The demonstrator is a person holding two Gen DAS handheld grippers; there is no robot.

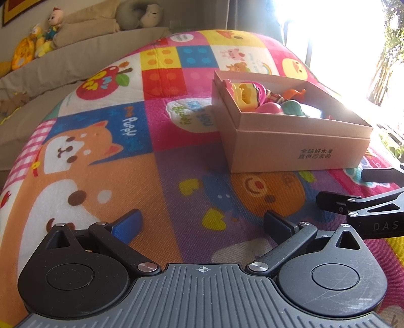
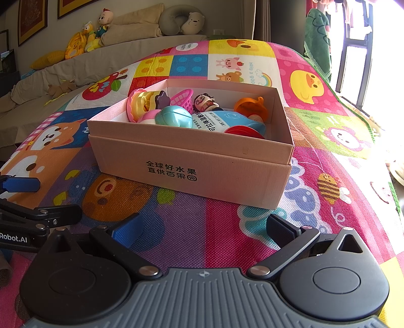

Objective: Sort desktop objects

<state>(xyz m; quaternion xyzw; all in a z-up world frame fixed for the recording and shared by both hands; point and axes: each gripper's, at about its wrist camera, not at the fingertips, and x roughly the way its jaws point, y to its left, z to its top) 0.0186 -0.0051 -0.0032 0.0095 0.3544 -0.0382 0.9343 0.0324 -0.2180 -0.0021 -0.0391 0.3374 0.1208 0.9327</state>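
Observation:
An open pink cardboard box (image 2: 192, 161) stands on a colourful play mat (image 2: 214, 234). It holds several toys: a teal egg (image 2: 173, 115), a pink basket (image 2: 182, 98), a doll figure (image 2: 205, 101), an orange toy (image 2: 250, 104) and a blue pouch (image 2: 222, 122). The box also shows in the left wrist view (image 1: 290, 148), ahead and to the right. My left gripper (image 1: 202, 224) is open and empty above the mat. My right gripper (image 2: 203, 227) is open and empty just in front of the box. Each gripper shows at the edge of the other's view.
A beige sofa (image 2: 126, 55) with plush toys (image 2: 75, 44) and a neck pillow (image 2: 181, 20) runs along the back. A bright window (image 1: 341, 37) is at the right. The mat's right edge drops off near the window.

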